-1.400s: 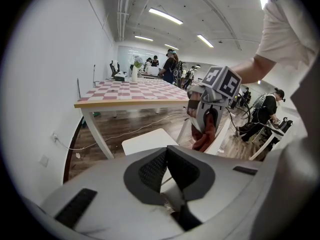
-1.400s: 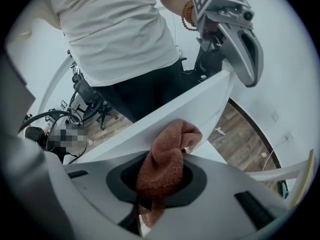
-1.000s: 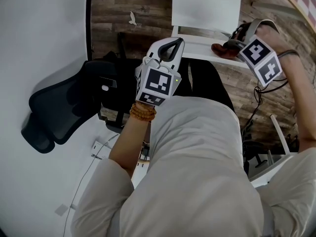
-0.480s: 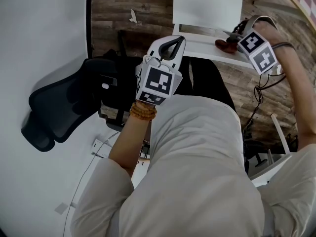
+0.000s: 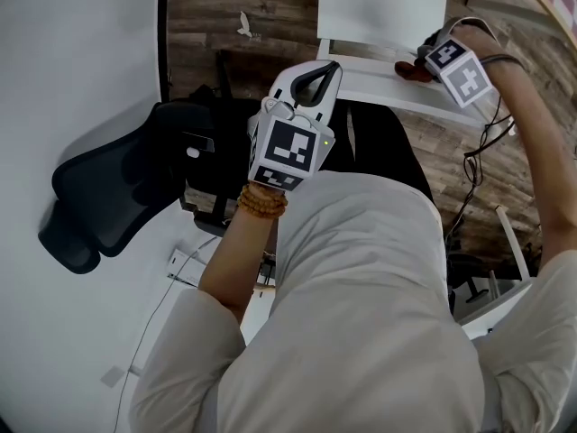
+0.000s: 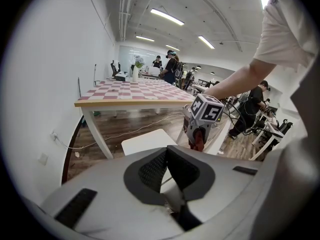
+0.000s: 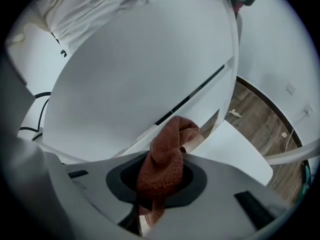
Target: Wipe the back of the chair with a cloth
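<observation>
Ceiling strips [image 6: 167, 16] are lighting the room brightly, the head view is looking dimmer, and fisheye edges are bending and darkening to black.

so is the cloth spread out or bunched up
Bunched: the cloth sits as a twisted wad in the right gripper, not flat.

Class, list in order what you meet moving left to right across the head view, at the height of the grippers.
Black office chair → left gripper → bare stretch of the white chair's back → red cloth → right gripper.
</observation>
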`<state>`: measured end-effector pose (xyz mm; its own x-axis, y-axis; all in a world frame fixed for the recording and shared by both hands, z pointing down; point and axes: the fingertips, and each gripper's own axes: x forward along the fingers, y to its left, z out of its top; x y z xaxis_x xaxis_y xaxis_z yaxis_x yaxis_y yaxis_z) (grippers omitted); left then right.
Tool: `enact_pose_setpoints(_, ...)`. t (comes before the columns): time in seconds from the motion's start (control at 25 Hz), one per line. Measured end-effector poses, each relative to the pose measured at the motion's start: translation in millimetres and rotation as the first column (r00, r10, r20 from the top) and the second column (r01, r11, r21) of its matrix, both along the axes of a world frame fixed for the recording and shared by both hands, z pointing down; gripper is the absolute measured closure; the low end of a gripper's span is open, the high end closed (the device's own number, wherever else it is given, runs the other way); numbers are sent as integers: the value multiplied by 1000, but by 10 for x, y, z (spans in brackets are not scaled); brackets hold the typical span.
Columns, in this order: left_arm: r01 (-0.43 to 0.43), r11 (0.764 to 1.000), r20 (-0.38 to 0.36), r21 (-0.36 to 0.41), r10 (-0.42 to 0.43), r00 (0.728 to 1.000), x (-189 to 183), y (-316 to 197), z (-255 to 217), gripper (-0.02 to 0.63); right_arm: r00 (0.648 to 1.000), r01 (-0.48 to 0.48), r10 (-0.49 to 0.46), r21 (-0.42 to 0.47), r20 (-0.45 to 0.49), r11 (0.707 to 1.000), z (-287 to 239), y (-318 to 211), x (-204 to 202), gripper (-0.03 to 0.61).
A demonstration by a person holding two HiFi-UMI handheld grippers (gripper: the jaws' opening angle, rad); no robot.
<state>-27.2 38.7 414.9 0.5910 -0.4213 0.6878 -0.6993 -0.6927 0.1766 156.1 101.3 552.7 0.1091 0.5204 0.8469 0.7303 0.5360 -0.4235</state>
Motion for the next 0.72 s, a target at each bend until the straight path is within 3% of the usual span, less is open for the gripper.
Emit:
enact_pose_setpoints(0.4,6,1000,-1,-1,-6,1000,-9,-5,-1,580,996,-41,38,-35,-83,999,447,25,174,492)
enact_pose_setpoints(0.72,5,1000,3,1,-5,1000,-17,5,11,580,994,-48,43,-46,-101,998,393,64,274,492)
